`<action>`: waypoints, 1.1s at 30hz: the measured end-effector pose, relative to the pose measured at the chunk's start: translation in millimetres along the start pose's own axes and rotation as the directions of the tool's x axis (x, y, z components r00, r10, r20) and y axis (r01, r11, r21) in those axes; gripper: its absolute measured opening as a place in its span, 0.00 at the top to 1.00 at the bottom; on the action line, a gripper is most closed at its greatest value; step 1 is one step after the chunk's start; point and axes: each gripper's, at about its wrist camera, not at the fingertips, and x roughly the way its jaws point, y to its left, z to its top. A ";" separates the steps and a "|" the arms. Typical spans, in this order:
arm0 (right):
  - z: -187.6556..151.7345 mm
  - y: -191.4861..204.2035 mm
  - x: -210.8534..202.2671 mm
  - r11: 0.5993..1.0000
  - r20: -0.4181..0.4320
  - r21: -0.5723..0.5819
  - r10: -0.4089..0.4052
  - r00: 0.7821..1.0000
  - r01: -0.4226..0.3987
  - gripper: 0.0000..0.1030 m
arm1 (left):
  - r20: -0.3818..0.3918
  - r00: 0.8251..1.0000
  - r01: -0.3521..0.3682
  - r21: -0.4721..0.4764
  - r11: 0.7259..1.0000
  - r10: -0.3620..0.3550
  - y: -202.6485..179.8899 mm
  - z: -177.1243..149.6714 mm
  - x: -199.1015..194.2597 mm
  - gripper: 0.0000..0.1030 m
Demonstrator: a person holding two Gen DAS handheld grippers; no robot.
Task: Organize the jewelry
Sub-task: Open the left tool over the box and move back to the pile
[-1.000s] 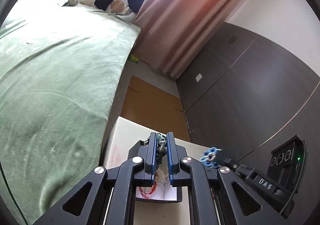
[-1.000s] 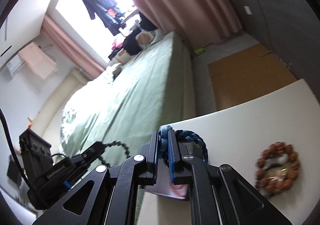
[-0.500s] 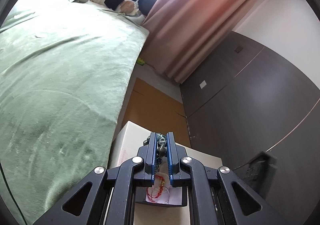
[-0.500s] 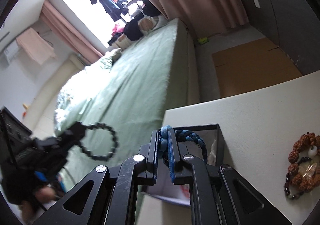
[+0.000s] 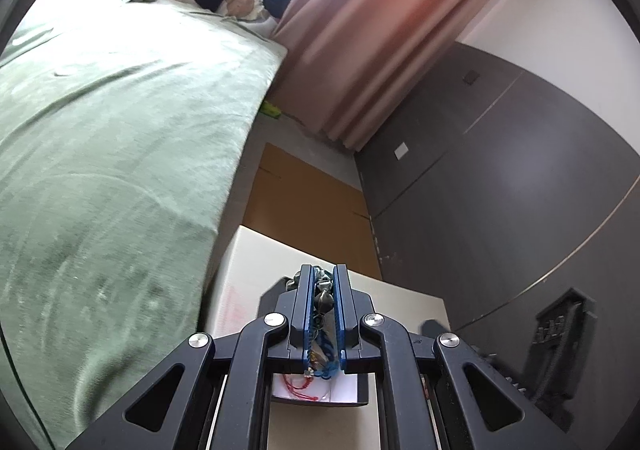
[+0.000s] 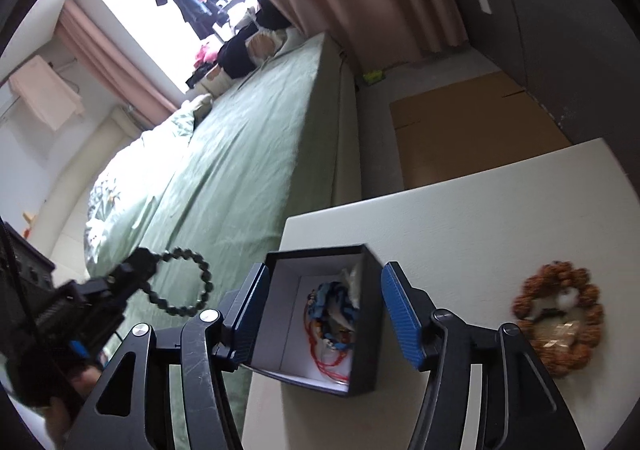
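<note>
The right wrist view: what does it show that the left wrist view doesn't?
Only the right wrist view shows the brown bead bracelet on the table, and the black bead bracelet as a full loop in the left hand-held gripper. Only the left wrist view shows that gripper's fingers pinching beads up close. Both show the black box with jewelry inside.

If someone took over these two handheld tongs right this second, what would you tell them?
Left tongs: shut on a dark bead bracelet, held beside the table, not yet over the box.
Right tongs: open, its jaws have just been opening, with nothing gripped; they hang either side of the black box.
Blue braided bracelet: now lying in the box, on top of red cord pieces.
Brown seed bracelet: on the white table, to the right of the box.
Done: blue bracelet dropped in.
Left: put the dark bead bracelet in the box, then probably fetch the brown one.
</note>
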 end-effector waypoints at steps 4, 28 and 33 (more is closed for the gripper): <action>3.1 -15.9 -21.5 0.999 0.034 0.039 -0.014 0.999 0.013 0.38 | -0.013 1.000 -0.012 0.024 1.000 0.012 -8.9 -4.6 9.3 0.91; 15.7 -89.0 -91.1 0.980 0.091 0.173 -0.111 0.990 0.094 0.38 | -0.131 0.988 -0.065 0.112 0.992 0.079 -53.0 -41.1 67.3 0.33; 18.2 -103.7 -102.4 0.974 0.080 0.194 -0.136 0.987 0.118 0.38 | -0.168 0.984 -0.022 0.161 0.987 0.049 -75.1 -54.9 74.8 0.33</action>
